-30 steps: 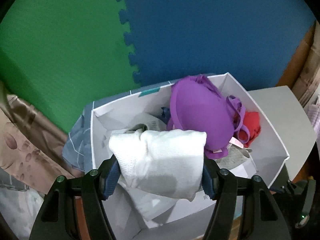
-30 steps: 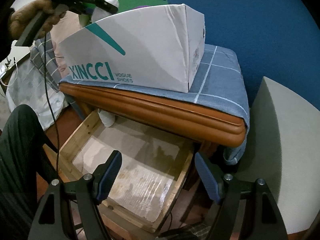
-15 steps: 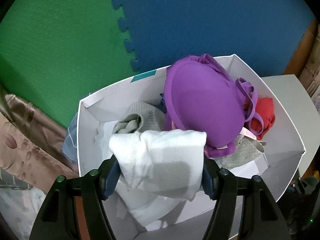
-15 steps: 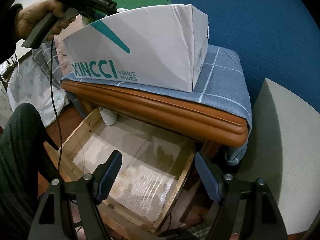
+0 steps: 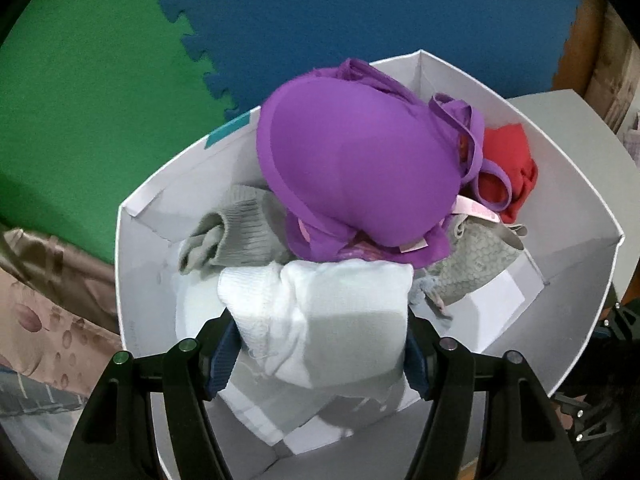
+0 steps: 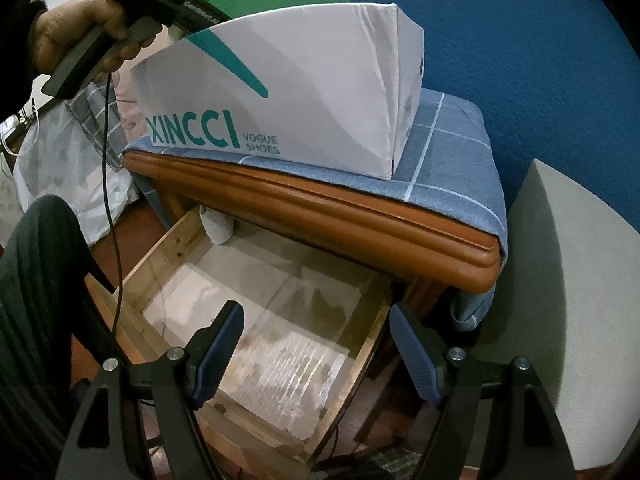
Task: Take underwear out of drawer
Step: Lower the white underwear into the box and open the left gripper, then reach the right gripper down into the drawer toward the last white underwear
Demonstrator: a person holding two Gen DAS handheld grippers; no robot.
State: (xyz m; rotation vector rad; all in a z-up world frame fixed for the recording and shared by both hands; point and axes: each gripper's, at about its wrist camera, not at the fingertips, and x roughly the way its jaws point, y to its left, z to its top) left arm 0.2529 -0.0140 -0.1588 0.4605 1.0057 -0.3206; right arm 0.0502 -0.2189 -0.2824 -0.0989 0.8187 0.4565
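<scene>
Holding the white underwear (image 5: 320, 312) over the white box (image 5: 560, 184), the left gripper (image 5: 318, 348) needs its fingers to let go, while the right gripper (image 6: 316, 344) waits wide above the drawer (image 6: 160, 248).

Left gripper (image 5: 318, 350) angled steeply down, fingers (image 5: 222, 354) pressed against both sides of a white garment (image 5: 320, 316). Right gripper (image 6: 316, 350) pointing down, fingers parted, nothing between. Left hand (image 6: 78, 36) wrapped around its handle.
</scene>
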